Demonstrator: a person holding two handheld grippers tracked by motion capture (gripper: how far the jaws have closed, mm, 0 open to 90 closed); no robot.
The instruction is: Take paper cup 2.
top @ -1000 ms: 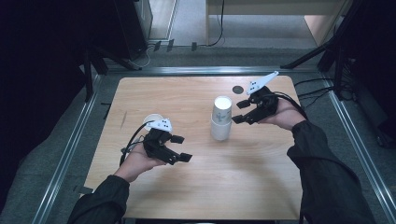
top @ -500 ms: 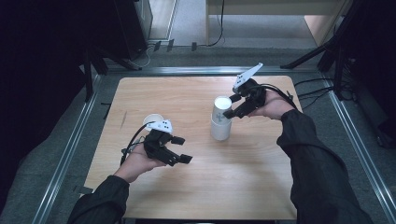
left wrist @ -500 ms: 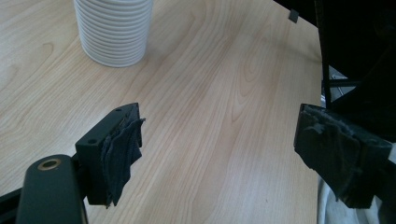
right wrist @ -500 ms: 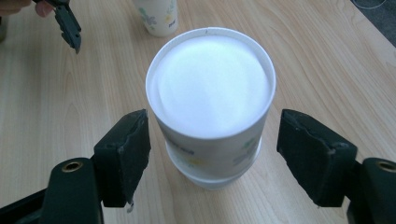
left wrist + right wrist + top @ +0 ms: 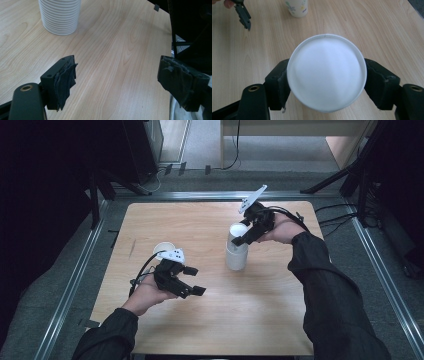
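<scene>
Cups (image 5: 237,251) stand stacked mid-worktop (image 5: 280,320); the right tongs (image 5: 245,234) have swung in around the top cup, closing, ready to lift it. Left tongs (image 5: 191,280) wait wide, empty.

1. In the left gripper view the stack of white cups (image 5: 60,16) was cut off by the top edge.
2. In the right gripper view the patterned cup (image 5: 297,7) lost its rim to the top edge.
3. The stack's top cup (image 5: 326,72) hid whether the right gripper (image 5: 326,82) pads touched it.
4. In the high view the left gripper (image 5: 192,280) covered part of the patterned cup.
</scene>
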